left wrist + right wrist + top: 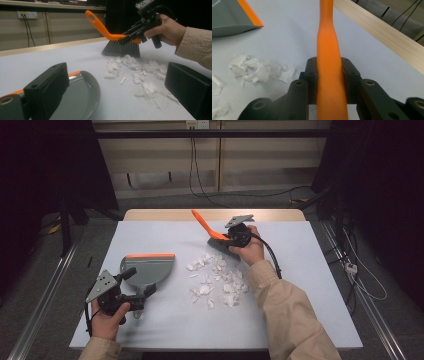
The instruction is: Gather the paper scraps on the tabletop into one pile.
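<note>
My right gripper (223, 238) is shut on the orange handle of a hand brush (202, 222); its jaws clamp that handle (329, 62) from both sides. The dark bristles (121, 48) rest on the table at the far edge of a scatter of white paper scraps (217, 277). A grey dustpan (149, 269) with an orange lip lies flat to the left of the scraps. My left gripper (139, 281) sits low at the dustpan's near end, jaws wide apart (117, 72), with the pan's rim (96, 91) beside its left jaw. Nothing is pressed between its pads.
A pale blue-grey sheet (310, 270) covers the table, and a wooden strip (165, 214) shows along the far edge. Cables hang from the wall behind and run over the floor at the right (350, 267). Metal rails (45, 295) flank the table.
</note>
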{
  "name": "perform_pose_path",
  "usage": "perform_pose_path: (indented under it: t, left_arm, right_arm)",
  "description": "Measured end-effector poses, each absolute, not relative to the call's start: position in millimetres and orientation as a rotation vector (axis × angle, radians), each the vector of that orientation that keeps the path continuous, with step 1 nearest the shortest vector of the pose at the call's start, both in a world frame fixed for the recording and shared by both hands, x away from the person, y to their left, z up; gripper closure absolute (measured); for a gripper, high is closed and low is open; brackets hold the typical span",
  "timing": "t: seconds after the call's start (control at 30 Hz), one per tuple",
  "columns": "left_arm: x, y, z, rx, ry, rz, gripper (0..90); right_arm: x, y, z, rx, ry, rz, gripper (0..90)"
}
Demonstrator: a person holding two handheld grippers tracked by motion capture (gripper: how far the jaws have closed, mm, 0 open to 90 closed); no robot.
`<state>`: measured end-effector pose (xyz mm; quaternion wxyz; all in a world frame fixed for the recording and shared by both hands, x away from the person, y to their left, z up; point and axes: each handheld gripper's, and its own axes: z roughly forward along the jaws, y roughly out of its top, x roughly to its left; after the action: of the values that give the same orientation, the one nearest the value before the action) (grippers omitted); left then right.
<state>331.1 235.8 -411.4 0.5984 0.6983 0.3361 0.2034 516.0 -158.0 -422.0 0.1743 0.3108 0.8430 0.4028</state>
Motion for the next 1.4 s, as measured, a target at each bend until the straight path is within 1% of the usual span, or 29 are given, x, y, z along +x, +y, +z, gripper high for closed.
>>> perform_pose_path:
  t: [0.2, 0.4, 0.7, 0.87, 1.0, 1.1, 1.3, 1.4]
  left_arm:
    - [331, 240, -412, 1.632, 0.784, 0.485, 5.0]
    - [330, 243, -412, 1.631, 0.791, 0.499, 5.0]
    - [329, 245, -412, 1.636, 0.791, 0.507, 5.0]
    - [328, 246, -411, 1.633, 0.792, 0.514, 5.0]
    - [329, 245, -411, 1.636, 0.789, 0.513, 5.0]
    - [329, 244, -411, 1.634, 0.791, 0.509, 5.0]
    - [330, 242, -412, 1.636, 0.785, 0.504, 5.0]
    - [331, 242, -412, 1.64, 0.785, 0.501, 5.0]
  right_arm:
    - [509, -156, -421, 0.811, 2.459, 1.151, 71.7]
    - [494, -154, -417, 0.72, 2.526, 1.13, 71.7]
    - [472, -161, -414, 0.652, 2.601, 1.147, 71.7]
    - [466, -169, -408, 0.633, 2.604, 1.172, 71.6]
    - [469, -177, -399, 0.681, 2.545, 1.27, 71.6]
    - [473, -175, -396, 0.698, 2.52, 1.276, 71.6]
    - [490, -163, -405, 0.72, 2.491, 1.302, 71.6]
    - [500, -155, -410, 0.709, 2.486, 1.258, 71.6]
